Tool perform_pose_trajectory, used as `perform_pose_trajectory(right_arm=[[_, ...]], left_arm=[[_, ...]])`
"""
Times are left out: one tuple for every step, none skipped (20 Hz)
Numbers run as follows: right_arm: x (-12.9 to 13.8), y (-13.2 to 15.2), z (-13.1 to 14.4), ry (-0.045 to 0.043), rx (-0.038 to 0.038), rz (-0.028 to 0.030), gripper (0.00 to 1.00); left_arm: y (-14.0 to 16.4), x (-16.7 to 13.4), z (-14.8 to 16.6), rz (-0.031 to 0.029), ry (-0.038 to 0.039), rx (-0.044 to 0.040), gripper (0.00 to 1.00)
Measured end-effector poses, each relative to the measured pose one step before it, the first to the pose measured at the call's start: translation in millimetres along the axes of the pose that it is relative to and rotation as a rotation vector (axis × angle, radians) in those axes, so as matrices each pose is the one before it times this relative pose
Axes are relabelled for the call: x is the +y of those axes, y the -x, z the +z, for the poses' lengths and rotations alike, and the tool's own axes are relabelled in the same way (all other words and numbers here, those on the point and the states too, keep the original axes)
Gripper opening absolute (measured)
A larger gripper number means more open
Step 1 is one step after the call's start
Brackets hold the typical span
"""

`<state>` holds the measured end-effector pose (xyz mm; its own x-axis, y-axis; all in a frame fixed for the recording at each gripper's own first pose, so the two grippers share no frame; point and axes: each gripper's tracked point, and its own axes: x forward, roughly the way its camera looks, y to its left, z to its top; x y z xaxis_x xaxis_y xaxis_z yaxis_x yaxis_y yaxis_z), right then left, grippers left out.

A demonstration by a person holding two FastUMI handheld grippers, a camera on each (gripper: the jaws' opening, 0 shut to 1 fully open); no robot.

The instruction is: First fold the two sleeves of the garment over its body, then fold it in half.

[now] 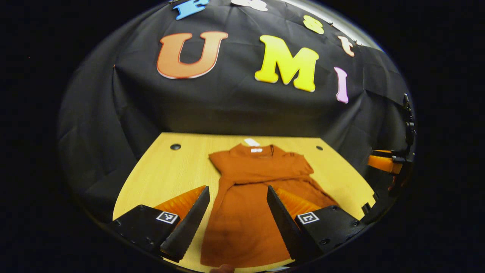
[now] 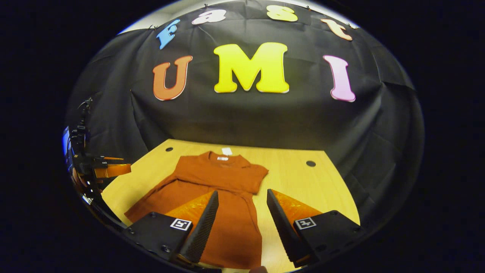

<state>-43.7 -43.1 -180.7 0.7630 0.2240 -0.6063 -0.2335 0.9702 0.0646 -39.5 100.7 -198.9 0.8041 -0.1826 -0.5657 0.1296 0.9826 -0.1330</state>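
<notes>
On the wooden table [image 1: 159, 170] lies the orange garment [image 1: 250, 197], collar w/ white tag toward the booth wall, hem toward the person; both short sleeves look folded in over the body. Left gripper [image 1: 238, 212] hangs above the lower part, jaws wide, nothing held. Right gripper [image 2: 242, 216] likewise above the garment's right side, jaws wide, nothing held.

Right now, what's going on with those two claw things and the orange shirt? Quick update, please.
Left gripper open, right gripper open, both above the shirt. Shirt flat on the table, sleeves look folded in. Nothing blocking.
</notes>
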Motion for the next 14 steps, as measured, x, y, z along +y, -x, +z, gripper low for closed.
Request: perform_pose_trajectory(right_arm=[[-5.79, 2.91, -21.95, -0.00458, 0.04325, -0.00244, 0.83], [-5.8, 1.09, -17.3, 0.00044, 0.03285, -0.00648, 0.83], [-5.43, -0.29, -18.62, -0.00035, 0.03561, -0.00844, 0.83], [-5.27, -0.85, -19.34, 0.00275, 0.03465, -0.00795, 0.83], [-4.9, -0.67, -16.74, 0.00138, 0.0304, -0.01167, 0.83], [-3.65, -3.33, -16.86, -0.00214, 0.02651, -0.01085, 0.82], [-1.62, -0.67, -18.46, -0.01168, 0.03017, -0.00491, 0.83], [-0.4, -2.58, -16.91, -0.00746, 0.02769, -0.00464, 0.84], [-2.12, -2.79, -14.85, 0.00433, 0.02154, -0.01085, 0.83], [-1.66, -2.63, -12.27, 0.00218, 0.01716, -0.01135, 0.83], [-0.32, -3.74, -11.95, -0.00103, 0.02098, -0.00582, 0.83], [0.47, -3.0, -12.12, -0.00569, 0.02351, -0.00224, 0.84], [-0.26, -3.49, -10.57, -0.0014, 0.01533, -0.00733, 0.84], [-2.12, -4.22, -8.87, -0.00001, 0.01626, -0.01142, 0.83]], left_arm=[[2.4, 7.28, -20.68, -0.01181, 0.01002, 0.04945, 0.98], [2.13, 9.26, -22.97, 0.00104, 0.00387, 0.05189, 0.98], [2.49, 7.71, -25.87, -0.00505, 0.00405, 0.05822, 0.98], [2.82, 7.88, -26.34, -0.01258, 0.01025, 0.05498, 0.98], [2.61, 4.94, -21.45, -0.01296, 0.01353, 0.04681, 0.99], [-1.77, 1.96, -19.41, -0.01445, 0.01383, 0.04244, 0.99], [-1.58, 4.27, -17.21, -0.0019, 0.00715, 0.03203, 0.99], [-5.14, 4.05, -12.93, 0.00077, 0.00266, 0.02811, 0.99], [-2.18, 4.12, -10.14, 0.00298, 0.00082, 0.01787, 0.99], [-2.8, -0.14, -4.92, 0.00107, 0.00122, 0.01432, 0.99], [-1.22, 0.69, -4.0, 0.0011, 0.00279, 0.00951, 0.99], [-1.85, 2.31, -4.43, 0.00061, 0.01092, 0.00684, 0.99], [-1.82, 0.01, -1.88, -0.0023, 0.01602, 0.00235, 0.99], [-1.34, -0.93, -2.39, 0.00031, 0.01817, 0.00937, 0.99]])
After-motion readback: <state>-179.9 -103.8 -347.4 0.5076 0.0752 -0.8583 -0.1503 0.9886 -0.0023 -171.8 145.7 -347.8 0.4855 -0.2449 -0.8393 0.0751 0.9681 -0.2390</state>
